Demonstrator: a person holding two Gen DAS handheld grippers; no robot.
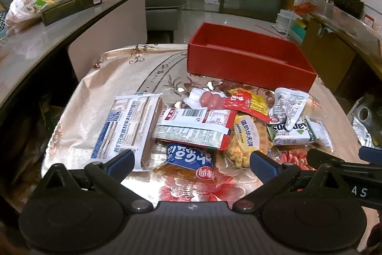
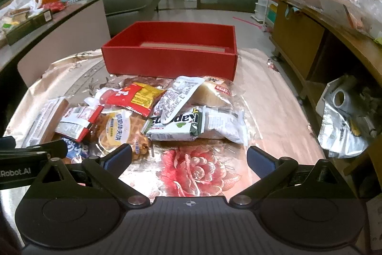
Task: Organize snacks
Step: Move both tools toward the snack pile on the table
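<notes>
The left hand-held gripper (image 1: 191, 163) hangs wide open, empty, over a blue snack packet with white lettering (image 1: 188, 157) on the floral-clothed worktop (image 1: 114, 73). A long white-and-blue bread packet (image 1: 126, 128) lies to its left. The open red cardboard box (image 1: 248, 59) sits behind the pile.

Left tool (image 1: 191, 160) spread wide, empty, right tool (image 2: 189, 157) spread wide, empty, side by side

Both tongs, left tongs (image 1: 191, 163) and right tongs (image 2: 189, 158), are black, with blue fingertip pads (image 2: 120, 155), silver pivot screws and ribbed grey bodies.
</notes>
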